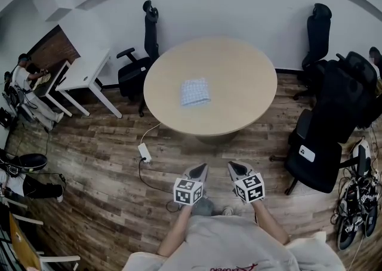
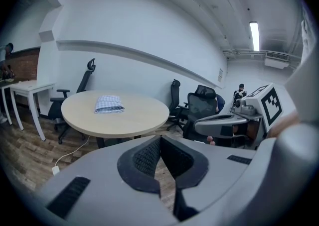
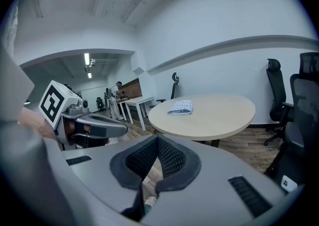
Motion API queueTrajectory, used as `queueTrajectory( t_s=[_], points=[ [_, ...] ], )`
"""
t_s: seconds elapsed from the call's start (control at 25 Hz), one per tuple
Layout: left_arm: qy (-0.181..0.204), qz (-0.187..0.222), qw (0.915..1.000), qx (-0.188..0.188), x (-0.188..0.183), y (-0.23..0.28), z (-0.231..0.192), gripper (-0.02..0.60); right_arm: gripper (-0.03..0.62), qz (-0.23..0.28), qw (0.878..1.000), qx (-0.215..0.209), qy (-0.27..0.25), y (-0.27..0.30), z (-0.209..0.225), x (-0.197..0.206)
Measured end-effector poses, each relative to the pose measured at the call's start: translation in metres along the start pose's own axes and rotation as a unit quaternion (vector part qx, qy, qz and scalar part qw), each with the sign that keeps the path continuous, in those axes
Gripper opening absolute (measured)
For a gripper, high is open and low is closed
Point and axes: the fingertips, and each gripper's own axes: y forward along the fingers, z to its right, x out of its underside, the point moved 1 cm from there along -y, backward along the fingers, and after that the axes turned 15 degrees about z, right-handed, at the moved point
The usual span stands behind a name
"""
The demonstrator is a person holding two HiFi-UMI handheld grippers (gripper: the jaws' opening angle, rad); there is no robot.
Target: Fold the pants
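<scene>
A white desk (image 1: 85,74) is standing far left, with a black office chair (image 1: 138,64) just beside it. The folded pants (image 1: 196,92) are lying on the round table (image 1: 239,94), well apart from the left gripper (image 1: 201,169) and right gripper (image 1: 233,168), both of which are hovering with jaws together and holding nothing. Black chairs (image 1: 331,123) are crowding the right.

Even ceiling-strip light — heavy fisheye bending, dark corners.

The blue-and-white checked fabric pants (image 1: 196,92) are seen folded into a compact, roughly square bundle and laid flat on the round light-wood table (image 1: 239,85). The bundle is placed a little left of the tabletop's middle, well in from every edge, with stacked layers shown along its near side.
</scene>
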Motion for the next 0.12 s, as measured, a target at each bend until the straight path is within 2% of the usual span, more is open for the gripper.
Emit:
queueTrajectory(
  t_s=[0.12],
  points=[
    [-0.001,0.003,1.0000,0.000,-0.0009,-0.0013,0.0021,0.032,0.028,-0.001,1.000,-0.002,-0.003,-0.0027,-0.0017,0.0007]
  ],
)
